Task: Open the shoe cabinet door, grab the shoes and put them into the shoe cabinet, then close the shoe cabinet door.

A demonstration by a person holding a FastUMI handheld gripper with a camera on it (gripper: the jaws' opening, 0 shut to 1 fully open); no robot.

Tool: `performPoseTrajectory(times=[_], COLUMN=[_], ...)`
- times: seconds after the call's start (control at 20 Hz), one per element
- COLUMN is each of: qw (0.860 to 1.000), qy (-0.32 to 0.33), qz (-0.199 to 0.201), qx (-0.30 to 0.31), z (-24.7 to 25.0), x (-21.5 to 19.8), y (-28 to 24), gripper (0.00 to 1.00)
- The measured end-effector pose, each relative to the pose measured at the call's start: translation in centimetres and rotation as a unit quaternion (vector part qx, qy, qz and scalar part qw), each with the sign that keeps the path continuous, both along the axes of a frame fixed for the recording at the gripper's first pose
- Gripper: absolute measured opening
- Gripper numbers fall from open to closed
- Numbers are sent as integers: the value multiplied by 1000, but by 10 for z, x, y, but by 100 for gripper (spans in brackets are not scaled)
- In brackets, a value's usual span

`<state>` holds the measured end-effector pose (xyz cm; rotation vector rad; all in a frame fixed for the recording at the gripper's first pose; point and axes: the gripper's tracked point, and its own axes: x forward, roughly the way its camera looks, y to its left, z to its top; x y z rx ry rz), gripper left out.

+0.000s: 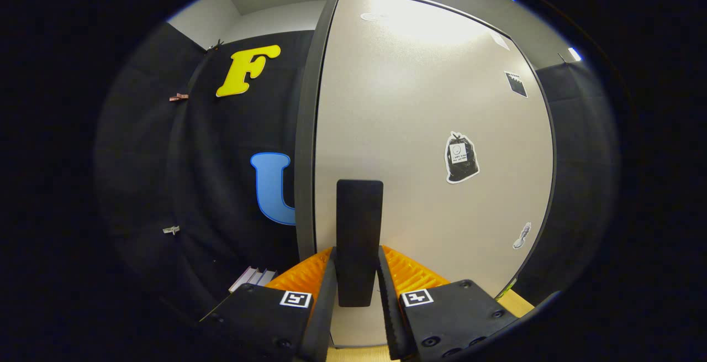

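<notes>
2 fingers (358, 295) are seen at the bottom centre of the frame, clamped on the dark upright handle (359, 240) of the shoe cabinet door (431, 130), whose pale panel occupies the centre and right

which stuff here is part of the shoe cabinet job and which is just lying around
For the job:
- cabinet door, light panel with a dark frame
- door handle, upright dark bar between the gripper's fingers
- gripper, fingers close on either side of the handle

Just around:
- stickers on the door, such as the bag-shaped one
- books low down beside the door
- clips on the booth wall
</notes>
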<state>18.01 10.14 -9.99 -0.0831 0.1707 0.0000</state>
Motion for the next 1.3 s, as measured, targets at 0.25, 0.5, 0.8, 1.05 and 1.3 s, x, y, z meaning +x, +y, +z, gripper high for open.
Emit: performPoseTrajectory(times=[0.25,0.5,0.8,1.05,1.3], qw=[1000,1000,999,998,997], qy=[11,6,14,23,30], qz=[-1,0,27,48,65], qx=[-5,7,17,20,26], z=[-2,2,11,18,25], x=[-1,-14,-46,-85,-121], y=[1,-3,-4,-19,-43], gripper=[33,20,19,19,19])
